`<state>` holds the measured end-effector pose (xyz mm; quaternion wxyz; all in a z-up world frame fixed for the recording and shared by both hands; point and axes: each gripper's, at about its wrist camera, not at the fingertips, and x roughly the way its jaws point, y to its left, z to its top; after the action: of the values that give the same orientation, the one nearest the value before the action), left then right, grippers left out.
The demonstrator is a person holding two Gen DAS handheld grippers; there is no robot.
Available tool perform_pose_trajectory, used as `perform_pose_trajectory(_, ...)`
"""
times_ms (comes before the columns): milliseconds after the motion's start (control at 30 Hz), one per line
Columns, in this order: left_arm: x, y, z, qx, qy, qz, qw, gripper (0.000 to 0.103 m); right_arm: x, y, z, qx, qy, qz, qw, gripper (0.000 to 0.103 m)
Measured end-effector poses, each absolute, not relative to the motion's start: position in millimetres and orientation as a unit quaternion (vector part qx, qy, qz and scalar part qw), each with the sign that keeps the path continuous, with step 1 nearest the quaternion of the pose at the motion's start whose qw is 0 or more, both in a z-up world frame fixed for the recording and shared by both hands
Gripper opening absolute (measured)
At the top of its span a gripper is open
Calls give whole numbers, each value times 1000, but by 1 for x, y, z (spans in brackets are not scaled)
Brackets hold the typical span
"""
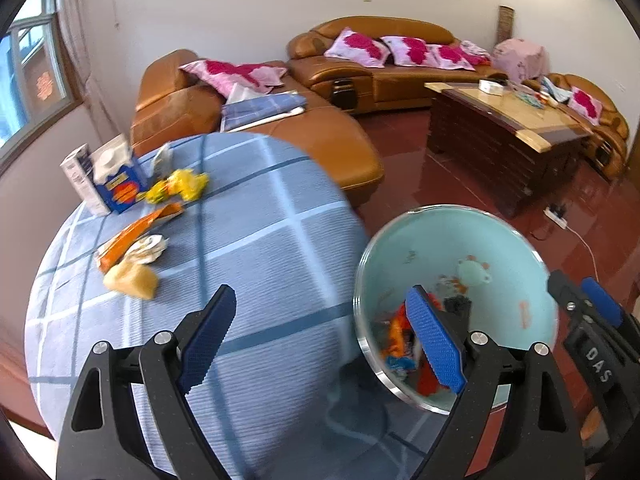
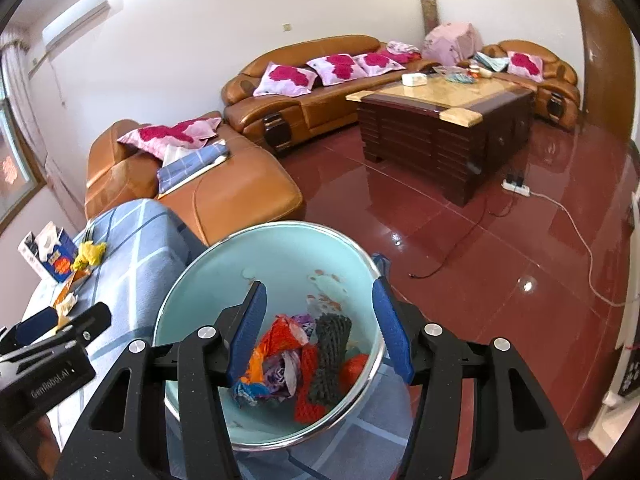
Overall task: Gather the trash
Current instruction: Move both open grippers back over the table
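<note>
A light-blue bowl (image 1: 480, 248) with a metal rim stands at the right edge of the blue checked table (image 1: 248, 264) and holds several pieces of trash (image 2: 296, 356). On the table's far left lie a yellow wrapper (image 1: 184, 186), an orange packet (image 1: 136, 232), a crumpled white wrapper (image 1: 150, 248) and a yellow lump (image 1: 130, 280). My left gripper (image 1: 320, 340) is open and empty over the table beside the bowl. My right gripper (image 2: 320, 328) is open above the bowl (image 2: 280, 256), its right finger outside the rim; it holds nothing.
A blue box and a white carton (image 1: 100, 176) stand at the table's far left edge. Orange leather sofas (image 2: 304, 92) with pink cushions line the walls. A dark wooden coffee table (image 2: 444, 128) stands on the red floor, with a power strip and cables (image 2: 516, 188) beside it.
</note>
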<state>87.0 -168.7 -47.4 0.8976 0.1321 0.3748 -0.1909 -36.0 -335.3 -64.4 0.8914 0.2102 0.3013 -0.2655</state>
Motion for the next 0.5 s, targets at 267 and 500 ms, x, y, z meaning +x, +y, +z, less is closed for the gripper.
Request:
perform_pose_trajectory(267,99,-131,-55,113,392,-163,898,85,-23,-309,-63,181,314,-249,898,55)
perform_pose_trajectory(500,110,-102,-61,106,400,-149,898,85,-1,-275,-55,155,321,-209,910,55)
